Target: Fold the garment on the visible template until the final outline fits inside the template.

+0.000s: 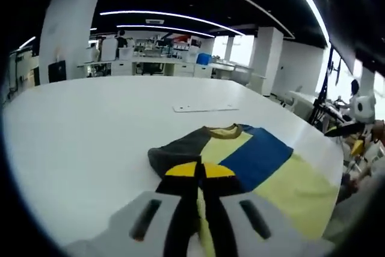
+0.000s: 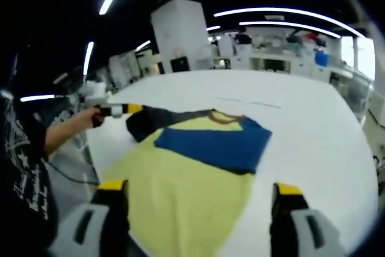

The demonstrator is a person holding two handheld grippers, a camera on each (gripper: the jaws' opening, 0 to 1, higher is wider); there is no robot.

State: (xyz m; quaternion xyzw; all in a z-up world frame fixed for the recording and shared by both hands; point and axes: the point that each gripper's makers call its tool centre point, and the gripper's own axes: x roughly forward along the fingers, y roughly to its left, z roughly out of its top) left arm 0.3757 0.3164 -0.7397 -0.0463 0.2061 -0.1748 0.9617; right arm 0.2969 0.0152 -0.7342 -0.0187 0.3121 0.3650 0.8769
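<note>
A T-shirt (image 2: 198, 167) lies flat on the white table (image 2: 319, 124). It has a yellow body, a blue chest band (image 1: 258, 157) and a dark grey sleeve (image 1: 174, 151). My left gripper (image 1: 200, 171) has its yellow-tipped jaws pressed together on the edge of that dark sleeve. In the right gripper view the left gripper (image 2: 127, 110) shows at the sleeve's tip, with a hand behind it. My right gripper (image 2: 200, 188) stands open, jaws wide apart over the yellow hem, with nothing between them. It comes into the left gripper view at the right edge (image 1: 348, 136).
A thin flat white sheet (image 1: 204, 108) lies on the table beyond the collar. A person's arm (image 2: 63, 133) and dark printed shirt (image 2: 24, 191) are at the left of the right gripper view. Benches and shelves (image 1: 150, 58) stand far behind the table.
</note>
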